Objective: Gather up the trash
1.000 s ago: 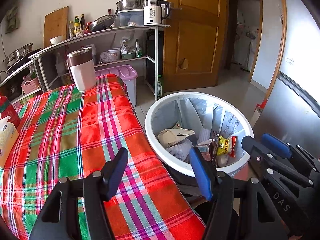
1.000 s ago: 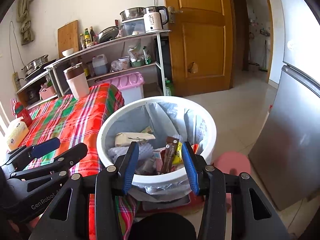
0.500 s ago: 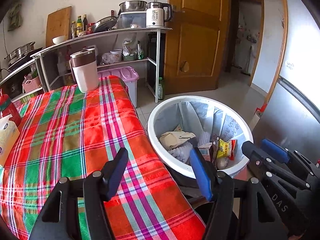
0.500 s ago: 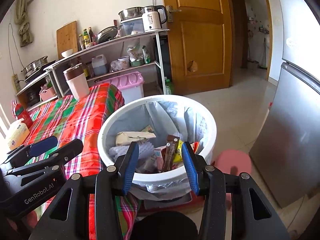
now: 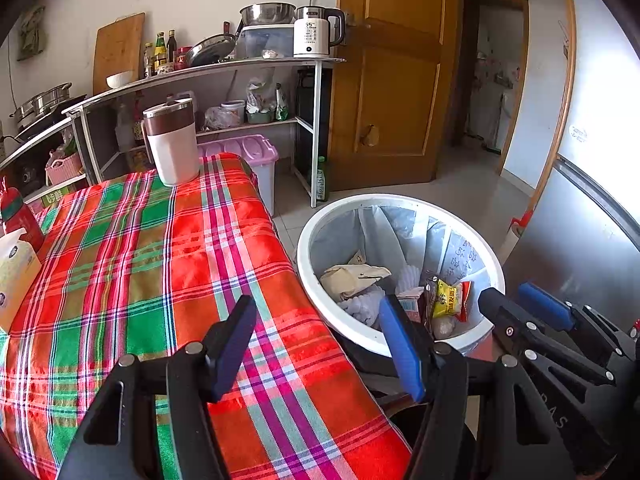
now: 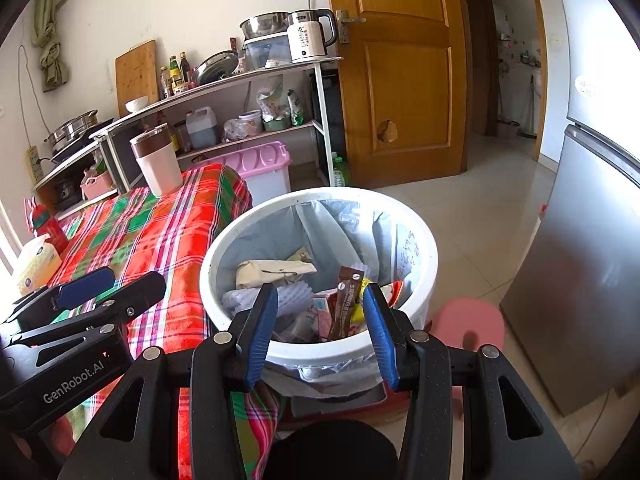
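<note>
The trash [image 6: 280, 272] lies inside the white bin [image 6: 420, 240], which stands on the floor just beside the worktop's [image 5: 132, 264] near corner. It is a loose heap in a grey plastic liner: a crumpled beige paper bag on the left, a white ridged piece below it, a brown snack wrapper [image 6: 346, 304] standing upright, and a yellow packet [image 5: 446, 300] with a red edge beside it. Smaller scraps lower down are too jumbled to tell apart.

The right gripper [image 6: 318, 328] hangs over the bin's near rim, its blue-padded fingers [image 6: 260, 332] spread apart with nothing between them; the brown wrapper shows in the gap but sits deeper in the bin, apparently untouched. The left gripper [image 5: 318, 348] is held over the worktop's edge, straddling the cloth and the bin rim, its fingers [image 5: 400, 352] spread wider and likewise empty.

The worktop wears a red, green and white plaid cloth. A cream tumbler [image 5: 173, 142] with a brown band stands upright at its far end; a tissue box [image 5: 14, 268] and a red bottle [image 5: 20, 216] sit at the left edge. Behind are metal shelves [image 5: 240, 66] with a white kettle [image 5: 314, 32], pans and bottles, a pink-lidded storage box [image 6: 256, 168], a wooden door [image 6: 400, 64], a grey fridge [image 6: 580, 260] and a pink stool [image 6: 468, 320] near the bin.
</note>
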A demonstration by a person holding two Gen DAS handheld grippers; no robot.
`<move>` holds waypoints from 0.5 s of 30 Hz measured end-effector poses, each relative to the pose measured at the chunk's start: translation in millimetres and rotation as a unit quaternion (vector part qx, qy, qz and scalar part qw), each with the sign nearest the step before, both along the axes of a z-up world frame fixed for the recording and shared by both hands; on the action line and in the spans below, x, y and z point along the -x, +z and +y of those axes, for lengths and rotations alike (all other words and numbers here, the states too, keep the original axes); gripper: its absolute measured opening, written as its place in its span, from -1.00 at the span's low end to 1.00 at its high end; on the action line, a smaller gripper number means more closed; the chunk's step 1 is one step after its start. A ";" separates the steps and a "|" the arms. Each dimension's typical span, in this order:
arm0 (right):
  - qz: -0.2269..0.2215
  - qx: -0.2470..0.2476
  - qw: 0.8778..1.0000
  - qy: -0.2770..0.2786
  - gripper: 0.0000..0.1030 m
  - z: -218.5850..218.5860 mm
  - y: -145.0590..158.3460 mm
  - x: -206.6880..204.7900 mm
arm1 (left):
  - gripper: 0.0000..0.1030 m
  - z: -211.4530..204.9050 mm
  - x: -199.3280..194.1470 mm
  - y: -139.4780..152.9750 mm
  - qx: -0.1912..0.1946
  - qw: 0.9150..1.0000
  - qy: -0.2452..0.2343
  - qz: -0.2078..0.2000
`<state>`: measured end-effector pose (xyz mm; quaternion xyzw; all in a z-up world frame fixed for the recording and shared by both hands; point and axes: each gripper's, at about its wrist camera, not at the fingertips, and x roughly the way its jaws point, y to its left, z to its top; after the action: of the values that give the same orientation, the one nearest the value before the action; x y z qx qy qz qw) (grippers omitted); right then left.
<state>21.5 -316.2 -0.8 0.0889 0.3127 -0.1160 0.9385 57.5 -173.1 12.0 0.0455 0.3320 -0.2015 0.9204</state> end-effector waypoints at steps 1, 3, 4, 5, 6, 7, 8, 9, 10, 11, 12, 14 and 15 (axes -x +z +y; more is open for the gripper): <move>0.000 -0.001 1.000 0.000 -0.12 0.2 -0.3 0.1 | 0.28 0.1 0.5 0.4 0.001 1.000 0.001 -0.001; 0.000 -0.002 1.000 0.001 -0.12 0.8 -0.6 0.0 | 0.28 0.3 0.3 0.9 0.001 1.000 0.001 -0.001; 0.000 -0.002 1.000 0.000 -0.12 1.1 -0.7 0.1 | 0.28 0.4 0.3 0.9 0.002 1.000 0.001 0.000; 0.000 -0.002 1.000 0.000 -0.12 1.3 -0.7 0.3 | 0.28 0.9 0.0 1.0 0.003 1.000 0.000 0.000; -0.001 -0.002 1.000 0.000 -0.12 1.1 -0.8 0.2 | 0.28 1.0 -0.1 0.8 0.003 1.000 0.001 0.000; 0.000 -0.002 1.000 0.000 -0.12 1.3 -0.9 0.0 | 0.28 1.2 0.1 0.9 0.003 1.000 0.001 0.000; 0.000 -0.002 1.000 0.000 -0.12 1.3 -0.8 0.3 | 0.28 1.4 0.2 1.0 0.004 1.000 0.001 0.000; -0.001 -0.002 1.000 0.000 -0.12 1.6 -0.9 0.6 | 0.28 1.2 0.1 1.0 0.003 1.000 0.001 0.000; 0.000 -0.002 1.000 0.000 -0.12 1.6 -0.9 0.4 | 0.28 1.2 -0.1 1.0 0.003 1.000 0.001 0.000; 0.000 -0.002 1.000 0.000 -0.12 1.7 -0.9 0.4 | 0.28 1.3 -0.1 1.0 0.004 1.000 0.001 -0.001; 0.000 -0.002 1.000 0.000 -0.12 1.7 -1.0 0.6 | 0.28 1.2 -0.1 1.0 0.004 1.000 0.001 -0.001; -0.001 -0.002 1.000 -0.001 -0.12 2.0 -1.0 0.8 | 0.28 1.4 0.0 0.9 0.004 1.000 0.002 -0.001; 0.000 -0.002 1.000 0.000 -0.12 2.1 -1.1 0.8 | 0.28 0.9 -0.2 0.7 0.004 1.000 0.001 -0.001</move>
<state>20.7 -314.1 -2.0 0.0909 0.3127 -0.1156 0.9384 57.6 -172.2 12.7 0.0416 0.3306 -0.2016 0.9210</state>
